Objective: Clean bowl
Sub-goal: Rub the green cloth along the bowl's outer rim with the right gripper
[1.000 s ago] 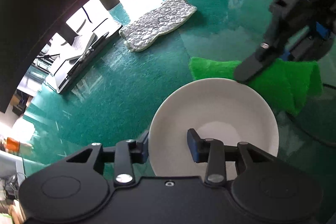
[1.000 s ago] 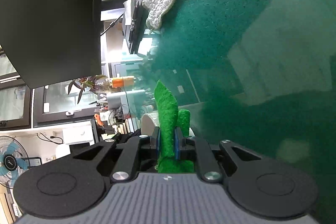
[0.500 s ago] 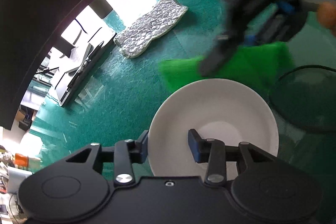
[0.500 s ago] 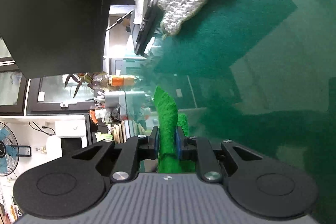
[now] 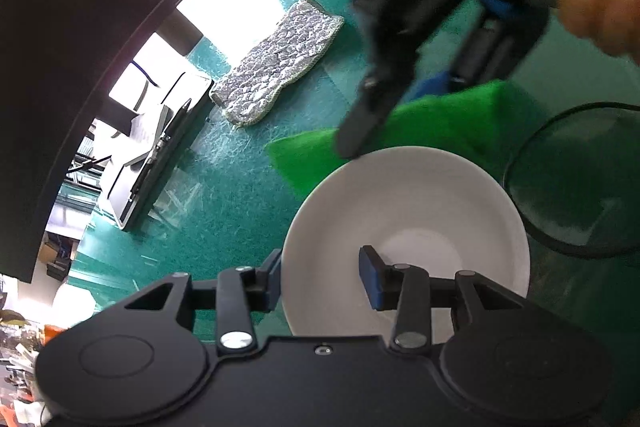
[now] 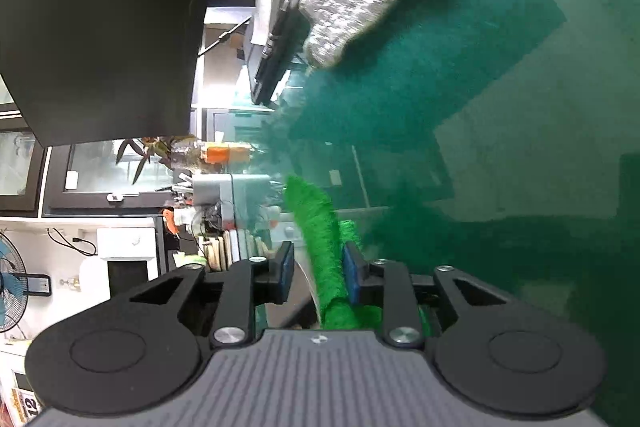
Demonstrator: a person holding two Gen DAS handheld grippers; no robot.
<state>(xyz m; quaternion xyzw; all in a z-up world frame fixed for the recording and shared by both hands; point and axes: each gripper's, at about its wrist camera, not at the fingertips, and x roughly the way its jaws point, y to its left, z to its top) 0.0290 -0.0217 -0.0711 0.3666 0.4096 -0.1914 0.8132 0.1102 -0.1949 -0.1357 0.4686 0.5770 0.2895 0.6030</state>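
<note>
Left gripper [image 5: 320, 277] fingers clamped astride round white ceramic bowl [image 5: 404, 227] rim, right gripper [image 6: 316, 273] fingers clamped on fuzzy green cloth [image 6: 320, 227] beyond bowl.

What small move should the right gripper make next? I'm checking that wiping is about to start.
Probably lower the green cloth into the white bowl. The right gripper holds it at the far rim, not inside; the left gripper straddles the near rim.
</note>
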